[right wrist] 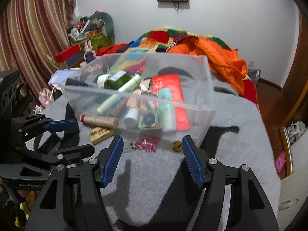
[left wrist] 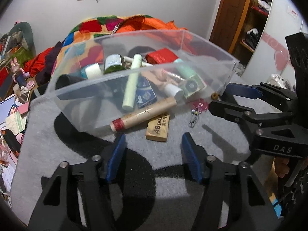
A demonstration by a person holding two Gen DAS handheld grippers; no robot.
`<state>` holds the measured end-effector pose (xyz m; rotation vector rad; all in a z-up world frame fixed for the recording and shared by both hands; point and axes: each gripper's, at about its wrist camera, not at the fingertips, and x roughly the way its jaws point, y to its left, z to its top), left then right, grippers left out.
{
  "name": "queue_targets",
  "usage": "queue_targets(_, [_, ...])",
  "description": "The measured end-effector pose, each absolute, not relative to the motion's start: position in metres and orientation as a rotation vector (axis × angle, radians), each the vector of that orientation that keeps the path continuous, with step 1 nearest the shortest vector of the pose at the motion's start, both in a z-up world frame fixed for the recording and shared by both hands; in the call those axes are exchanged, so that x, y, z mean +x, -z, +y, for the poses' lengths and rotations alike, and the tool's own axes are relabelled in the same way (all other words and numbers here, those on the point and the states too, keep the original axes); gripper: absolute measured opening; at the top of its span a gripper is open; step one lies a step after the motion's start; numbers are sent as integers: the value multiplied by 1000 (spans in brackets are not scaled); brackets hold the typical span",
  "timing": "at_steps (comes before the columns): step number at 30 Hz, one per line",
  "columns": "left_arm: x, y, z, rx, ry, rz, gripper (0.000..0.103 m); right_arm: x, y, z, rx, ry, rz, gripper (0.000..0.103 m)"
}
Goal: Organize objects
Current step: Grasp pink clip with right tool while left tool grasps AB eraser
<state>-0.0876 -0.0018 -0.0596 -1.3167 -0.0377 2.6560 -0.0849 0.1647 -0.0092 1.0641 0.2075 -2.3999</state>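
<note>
Left wrist view, clear bin (left wrist: 211, 50) holding bottles, tubes, red box (left wrist: 161, 56), both tools spread, gripping nothing.

Clear plastic bin (left wrist: 202, 44) holds jumbled bottles and tubes — eraser (left wrist: 158, 128), pink beads (right wrist: 147, 142) lie just outside it.

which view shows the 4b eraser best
The left wrist view: the eraser lies on the gray mat just outside the clear bin, close to the camera, its "4B" print readable. In the right wrist view it sits farther left, smaller and blurred.
</note>
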Motion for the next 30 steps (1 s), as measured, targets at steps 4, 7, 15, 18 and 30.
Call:
queue_targets(4, [-94,64,0,-1330,-2643,-38,46,-91,18,163,1106,2363,188,60])
queue_targets(7, [-98,63,0,-1327,-2632,-62,36,-95,23,160,1141,2338,182,60])
queue_targets(15, [-99,62,3,-1307,-2634,-65,24,-100,28,144,1175,2303,231,59])
queue_targets(18, [-92,62,1,-1294,-2624,-76,24,-102,33,139,1194,2294,252,50])
queue_targets(30, [-58,60,-9,-1289,-2606,-78,24,-97,32,140,1170,2301,255,24])
